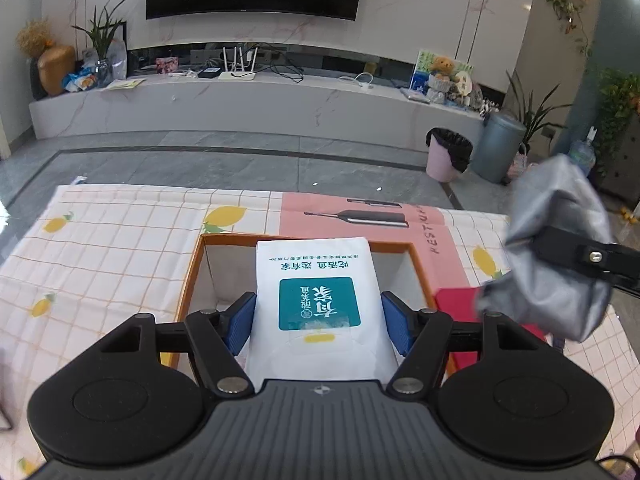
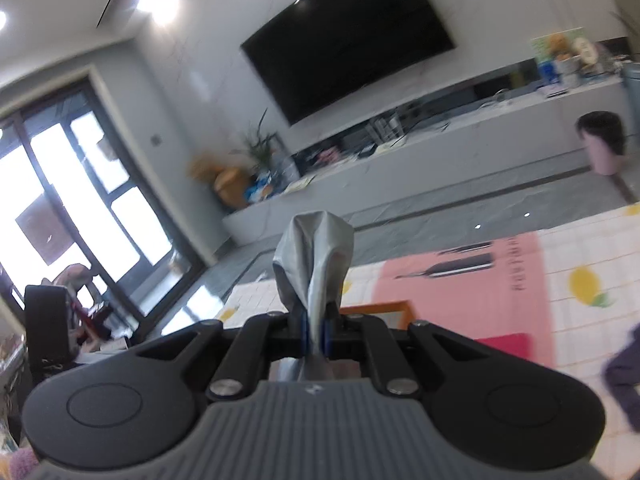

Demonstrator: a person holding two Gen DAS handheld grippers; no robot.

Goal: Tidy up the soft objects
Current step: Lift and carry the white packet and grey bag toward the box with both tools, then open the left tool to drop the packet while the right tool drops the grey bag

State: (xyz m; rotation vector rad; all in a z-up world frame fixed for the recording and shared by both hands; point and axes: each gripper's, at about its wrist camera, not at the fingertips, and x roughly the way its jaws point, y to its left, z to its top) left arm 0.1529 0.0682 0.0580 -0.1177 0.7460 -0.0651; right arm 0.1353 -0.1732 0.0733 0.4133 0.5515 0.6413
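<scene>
The left gripper (image 1: 318, 322) holds a white pack (image 1: 316, 300) between its blue fingers (image 1: 240, 322), spread wide against the pack's sides; the pack hangs at centre frame over an orange-rimmed box (image 1: 192, 280), its far end near the box's back rim. The box sits on a lemon-print cloth (image 1: 120, 240); a red item (image 1: 456, 300) lies just right of it. At right frame, the right gripper (image 2: 316, 332) has its fingers nearly shut, pinching a grey cloth (image 2: 316, 256) that bunches above them; grey floor (image 1: 240, 160) lies open beyond the cloth's far edge.
</scene>
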